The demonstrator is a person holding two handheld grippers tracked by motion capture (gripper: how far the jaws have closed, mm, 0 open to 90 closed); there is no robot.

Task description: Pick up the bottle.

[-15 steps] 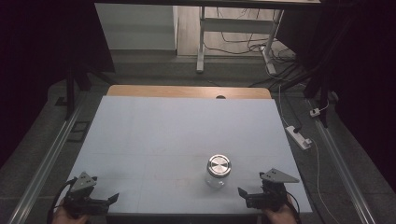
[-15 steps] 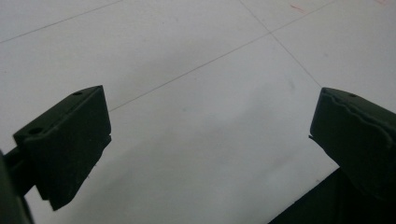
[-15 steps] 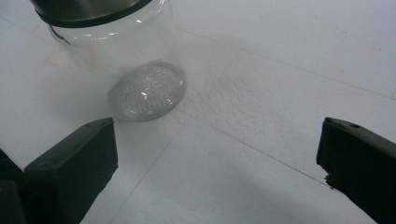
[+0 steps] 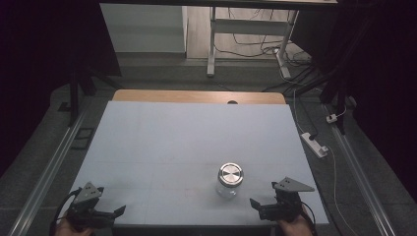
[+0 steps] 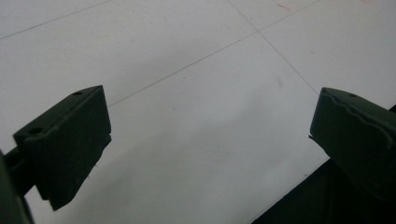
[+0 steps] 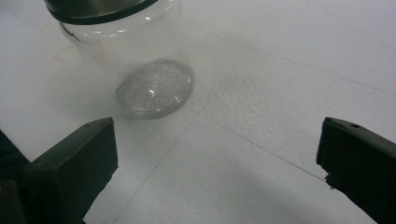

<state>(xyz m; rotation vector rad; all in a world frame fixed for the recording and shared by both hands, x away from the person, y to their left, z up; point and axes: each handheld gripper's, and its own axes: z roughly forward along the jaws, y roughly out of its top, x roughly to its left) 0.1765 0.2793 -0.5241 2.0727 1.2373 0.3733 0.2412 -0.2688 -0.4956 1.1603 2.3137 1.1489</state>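
Note:
A clear glass jar (image 4: 229,182) with a silver metal lid stands upright on the white table (image 4: 196,142), near the front and right of centre. In the right gripper view the jar (image 6: 140,60) rises just ahead and to the left of the jaws. My right gripper (image 4: 256,206) sits at the front edge, a short way right of the jar, open with nothing between its fingers. At the front left corner my left gripper (image 4: 117,212) is open too, over bare table (image 5: 201,116).
A wooden strip (image 4: 196,96) runs along the table's far edge. A white power strip (image 4: 314,144) and cables lie on the floor to the right. Metal rails flank the table. Desk legs (image 4: 212,44) stand beyond it.

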